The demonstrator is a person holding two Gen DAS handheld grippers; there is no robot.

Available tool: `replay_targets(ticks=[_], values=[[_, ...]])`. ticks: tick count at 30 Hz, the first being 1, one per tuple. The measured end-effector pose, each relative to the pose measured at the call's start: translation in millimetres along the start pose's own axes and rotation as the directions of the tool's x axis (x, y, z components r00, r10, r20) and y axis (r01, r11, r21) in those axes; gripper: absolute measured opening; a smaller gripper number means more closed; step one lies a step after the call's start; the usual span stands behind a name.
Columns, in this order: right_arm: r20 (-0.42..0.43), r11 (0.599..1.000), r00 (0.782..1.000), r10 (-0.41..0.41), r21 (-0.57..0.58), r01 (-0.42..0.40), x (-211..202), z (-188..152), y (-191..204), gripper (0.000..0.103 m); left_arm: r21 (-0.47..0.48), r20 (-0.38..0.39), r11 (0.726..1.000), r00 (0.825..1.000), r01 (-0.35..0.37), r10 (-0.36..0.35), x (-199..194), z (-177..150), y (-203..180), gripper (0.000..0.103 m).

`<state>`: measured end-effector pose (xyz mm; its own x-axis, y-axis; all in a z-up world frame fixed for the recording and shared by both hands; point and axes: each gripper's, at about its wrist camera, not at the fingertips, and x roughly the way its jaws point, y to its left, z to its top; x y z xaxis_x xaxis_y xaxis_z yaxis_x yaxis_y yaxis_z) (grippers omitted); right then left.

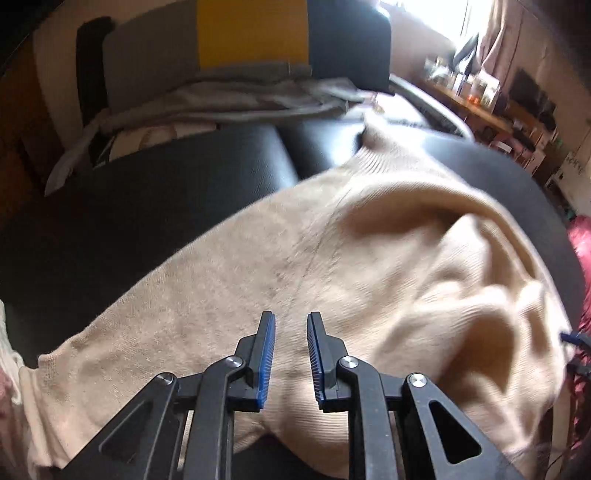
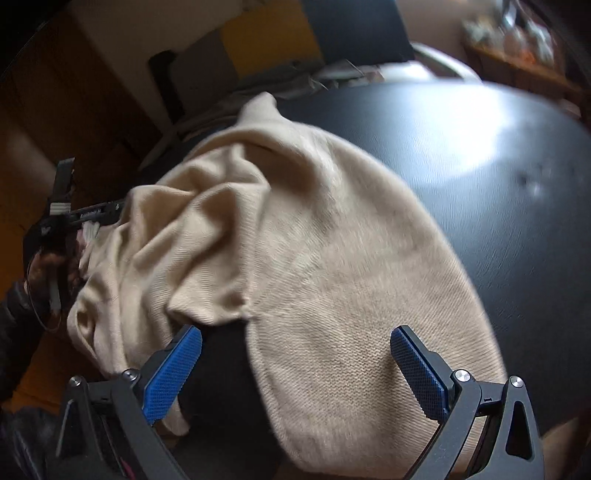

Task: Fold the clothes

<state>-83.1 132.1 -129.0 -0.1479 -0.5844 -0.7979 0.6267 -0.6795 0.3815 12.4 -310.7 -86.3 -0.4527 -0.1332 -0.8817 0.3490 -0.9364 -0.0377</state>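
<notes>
A beige knit sweater lies rumpled on a black leather surface. One sleeve stretches toward the lower left in the left wrist view. My left gripper hovers over the sweater's middle. Its jaws stand a narrow gap apart with no cloth pinched between them. In the right wrist view the sweater is bunched into folds at its left side. My right gripper is wide open above the sweater's near edge, and its fingers hold nothing. A gloved hand shows at the far left.
Grey clothes are piled on a chair with a yellow and dark backrest behind the black surface. A cluttered shelf runs along the right. Red fabric shows at the right edge, and white knit at the left.
</notes>
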Motion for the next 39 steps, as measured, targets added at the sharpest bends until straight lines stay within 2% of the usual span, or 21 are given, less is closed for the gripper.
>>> replay_targets(ticks=[2, 4, 8, 13, 18, 21, 23, 24, 26, 29, 30, 32, 35, 37, 39], values=[[0.003, 1.0, 1.0, 0.002, 0.028, -0.002, 6, 14, -10, 0.103, 0.017, -0.033, 1.0, 0.999, -0.025, 0.026, 13, -4, 6, 0.02], [-0.003, 0.999, 1.0, -0.022, 0.044, 0.022, 12, 28, -19, 0.103, 0.029, -0.014, 0.999, 1.0, -0.014, 0.014, 14, -8, 14, 0.021], [-0.005, 0.99, 0.99, -0.138, 0.018, 0.138, 29, 64, -38, 0.103, 0.051, -0.002, 0.996, 0.998, -0.067, 0.067, 16, -7, 23, 0.026], [-0.019, 0.937, 0.937, -0.349, -0.044, 0.347, 65, 127, -63, 0.103, 0.043, 0.011, 0.995, 0.996, -0.091, 0.09, 23, 0, 41, 0.03], [-0.017, 0.919, 0.919, -0.395, -0.024, 0.394, 92, 182, -84, 0.103, 0.043, 0.016, 0.991, 0.992, -0.127, 0.127, 31, 13, 53, 0.031], [-0.015, 0.907, 0.907, -0.42, -0.027, 0.42, 104, 204, -86, 0.103, 0.068, 0.012, 0.982, 0.985, -0.174, 0.173, 36, 22, 49, 0.031], [-0.028, 0.898, 0.898, -0.439, -0.034, 0.438, 108, 211, -78, 0.103, 0.065, -0.016, 0.979, 0.98, -0.195, 0.197, 34, 28, 44, 0.028], [-0.034, 0.893, 0.893, -0.449, -0.038, 0.448, 110, 214, -75, 0.103, 0.059, -0.011, 0.974, 0.976, -0.218, 0.219, 26, 28, 42, 0.022], [-0.046, 0.884, 0.883, -0.468, -0.045, 0.466, 114, 220, -68, 0.103, 0.042, 0.053, 0.975, 0.975, -0.217, 0.215, -1, 22, 38, 0.021], [-0.003, 0.853, 0.861, -0.509, -0.131, 0.504, 99, 207, -43, 0.103, 0.067, 0.134, 0.996, 0.99, -0.053, 0.044, -42, -2, 10, 0.024], [0.017, 0.842, 0.854, -0.519, -0.161, 0.515, 90, 199, -33, 0.103, 0.095, 0.143, 0.995, 0.99, -0.012, -0.002, -52, -14, -2, 0.024], [0.05, 0.84, 0.858, -0.51, -0.182, 0.51, 67, 175, -18, 0.103, 0.154, 0.138, 0.985, 0.986, 0.075, -0.096, -66, -35, -23, 0.024], [0.058, 0.874, 0.885, -0.463, -0.134, 0.466, 34, 138, -7, 0.103, 0.182, 0.087, 0.968, 0.978, 0.173, -0.191, -80, -70, -50, 0.024], [0.055, 0.93, 0.932, -0.358, -0.069, 0.361, 12, 97, -7, 0.103, 0.153, 0.061, 0.967, 0.974, 0.205, -0.216, -87, -93, -54, 0.024], [0.072, 0.956, 0.955, -0.289, -0.034, 0.292, -9, 54, 9, 0.103, 0.1, 0.041, 0.968, 0.971, 0.229, -0.234, -93, -114, -53, 0.024]])
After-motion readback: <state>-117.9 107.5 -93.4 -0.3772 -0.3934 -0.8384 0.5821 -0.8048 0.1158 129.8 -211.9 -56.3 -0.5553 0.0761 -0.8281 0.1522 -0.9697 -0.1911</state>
